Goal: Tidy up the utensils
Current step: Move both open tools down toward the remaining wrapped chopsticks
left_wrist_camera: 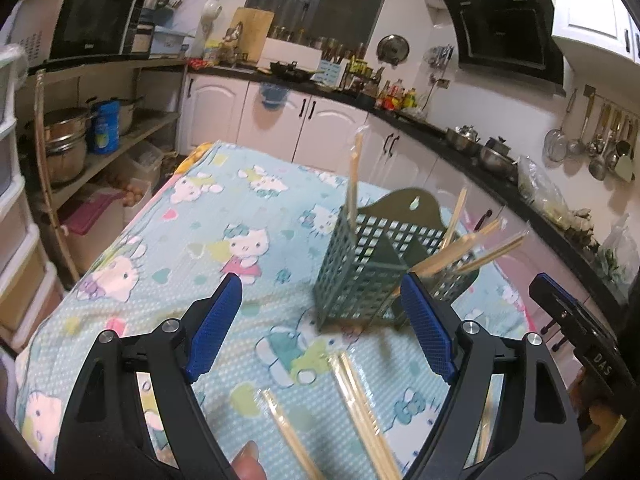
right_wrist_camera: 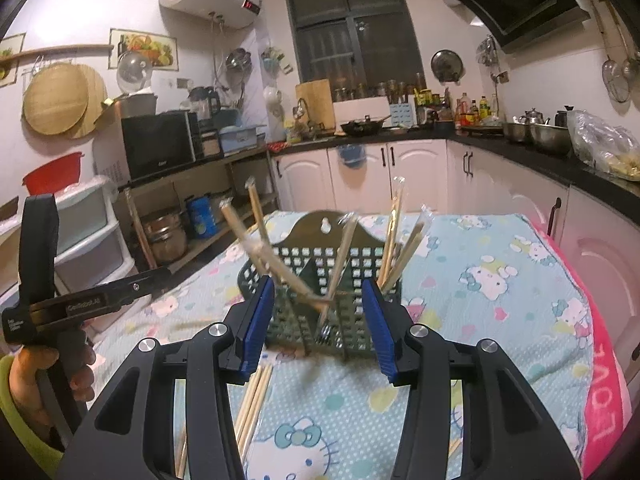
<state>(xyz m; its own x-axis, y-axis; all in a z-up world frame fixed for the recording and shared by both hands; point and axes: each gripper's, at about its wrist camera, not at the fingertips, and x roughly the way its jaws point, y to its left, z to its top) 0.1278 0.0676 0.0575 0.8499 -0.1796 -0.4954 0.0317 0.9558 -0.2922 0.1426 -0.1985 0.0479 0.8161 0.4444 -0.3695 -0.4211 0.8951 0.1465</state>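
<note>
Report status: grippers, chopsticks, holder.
Left gripper open, empty. Right gripper open, empty. Green holder upright, several chopsticks in. Loose chopsticks on cloth.

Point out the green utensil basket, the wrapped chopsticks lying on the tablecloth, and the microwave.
green utensil basket (right_wrist_camera: 304,316): right wrist view, front lattice wall.
wrapped chopsticks (left_wrist_camera: 362,404): left wrist view, mid-length.
microwave (left_wrist_camera: 94,18): left wrist view, door glass.

In the left wrist view, the wrapped chopsticks (left_wrist_camera: 362,408) lying at about six o'clock are cut off by the lower edge, and the lower right corner of the green basket (left_wrist_camera: 360,272) is hidden behind a blue pad. In the right wrist view, the basket's (right_wrist_camera: 320,276) compartment holding each blurred standing chopstick cannot be told. The chopsticks (right_wrist_camera: 250,408) at seven o'clock are partly covered by the black frame.
</note>
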